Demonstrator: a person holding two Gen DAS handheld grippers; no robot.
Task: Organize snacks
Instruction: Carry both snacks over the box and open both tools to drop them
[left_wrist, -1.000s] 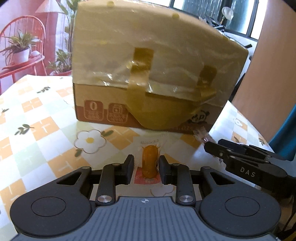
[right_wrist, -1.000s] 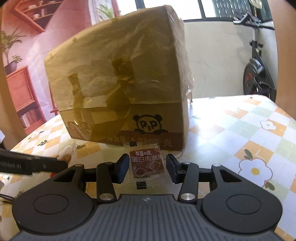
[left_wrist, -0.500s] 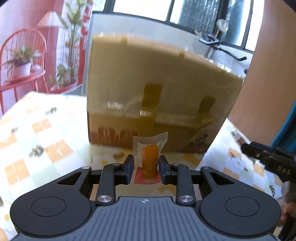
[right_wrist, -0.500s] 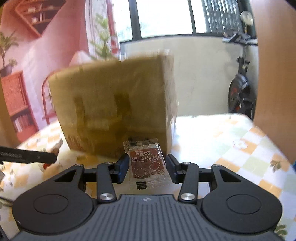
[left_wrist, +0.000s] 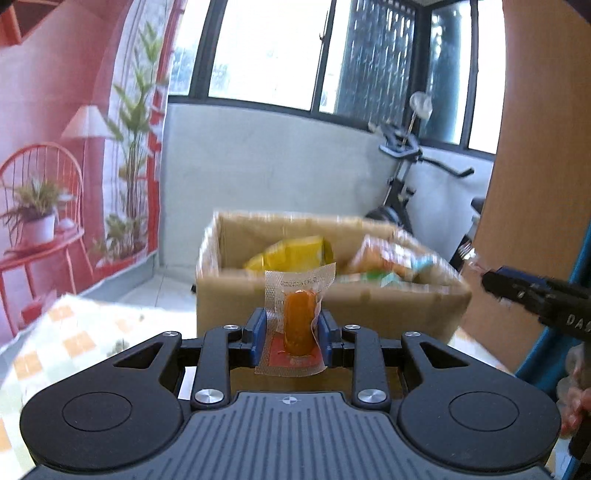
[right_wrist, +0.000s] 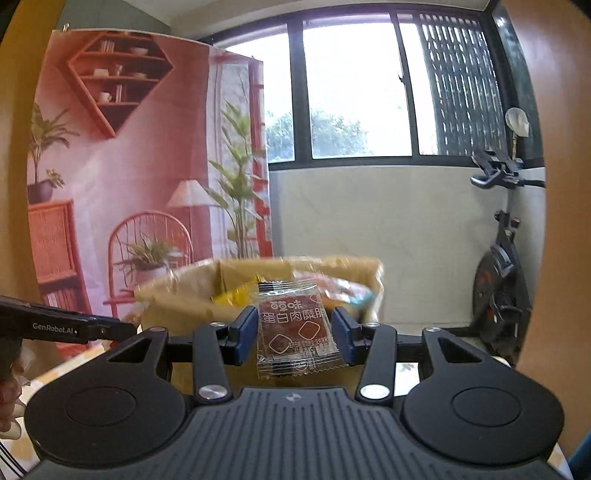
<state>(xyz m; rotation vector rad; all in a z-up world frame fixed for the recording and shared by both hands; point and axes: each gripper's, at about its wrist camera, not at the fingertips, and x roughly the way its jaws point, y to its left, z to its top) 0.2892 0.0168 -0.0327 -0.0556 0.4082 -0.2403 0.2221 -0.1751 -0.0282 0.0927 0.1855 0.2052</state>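
Note:
My left gripper (left_wrist: 291, 332) is shut on a clear packet holding an orange sausage snack (left_wrist: 299, 321), raised to about the height of the box rim. My right gripper (right_wrist: 293, 332) is shut on a dark brown meat-snack packet (right_wrist: 293, 328) with white Chinese lettering. Ahead stands an open cardboard box (left_wrist: 369, 306), also in the right wrist view (right_wrist: 184, 295), with a yellow bag (left_wrist: 291, 251) and several other snack packs (left_wrist: 391, 258) inside. The right gripper shows at the right edge of the left wrist view (left_wrist: 535, 295).
The table with a checkered flower cloth (left_wrist: 74, 332) lies below at left. An exercise bike (right_wrist: 498, 280) stands behind right. A printed backdrop with a red chair (left_wrist: 44, 206) hangs at left. A brown panel (left_wrist: 535, 147) rises at right.
Both grippers have risen with their packets from table level to above the box rim. The box's open top and its contents have come into view.

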